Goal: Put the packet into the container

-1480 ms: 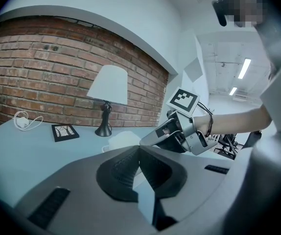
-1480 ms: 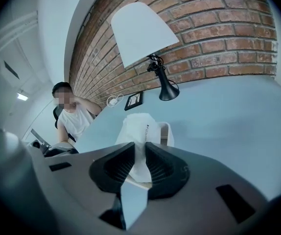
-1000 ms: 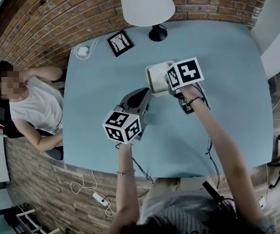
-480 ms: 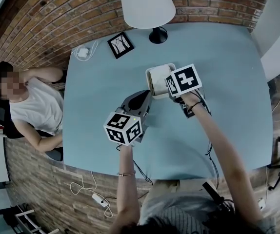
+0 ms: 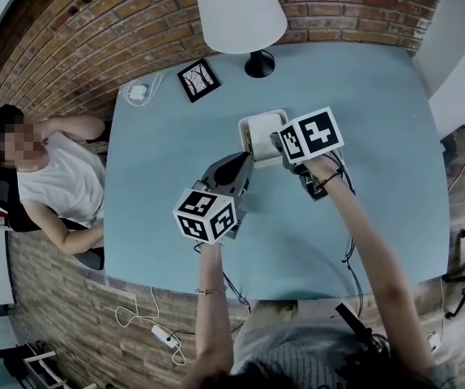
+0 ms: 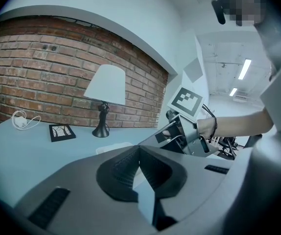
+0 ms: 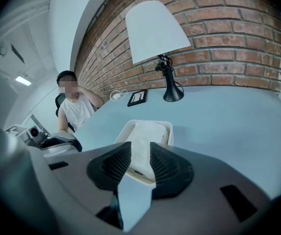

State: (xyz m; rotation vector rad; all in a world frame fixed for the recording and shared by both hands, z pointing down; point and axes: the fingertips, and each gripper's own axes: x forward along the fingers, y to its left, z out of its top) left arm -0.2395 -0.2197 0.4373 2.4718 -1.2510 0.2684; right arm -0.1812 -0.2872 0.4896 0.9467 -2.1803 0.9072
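A white packet [image 7: 143, 137] lies in the white rectangular container [image 7: 168, 127] on the blue table. My right gripper [image 7: 140, 150] hovers at the container's near end. Its jaws are opening; the packet's near end shows in the gap and the pads stand off it. In the head view the container [image 5: 253, 121] sits mid-table, with the right gripper [image 5: 278, 142] at its right edge. My left gripper [image 5: 243, 160] waits just below the container, and its jaws [image 6: 139, 152] are shut with nothing in them. From the left gripper view the right gripper [image 6: 179, 136] shows ahead.
A white-shaded lamp [image 5: 241, 10] stands at the table's far edge. A small picture frame [image 5: 199, 80] and a white charger with cable [image 5: 138, 91] lie at the far left corner. A seated person [image 5: 46, 177] is beside the table's left edge.
The right gripper has drawn back a little from the container's middle toward its right edge. The left gripper has stayed put.
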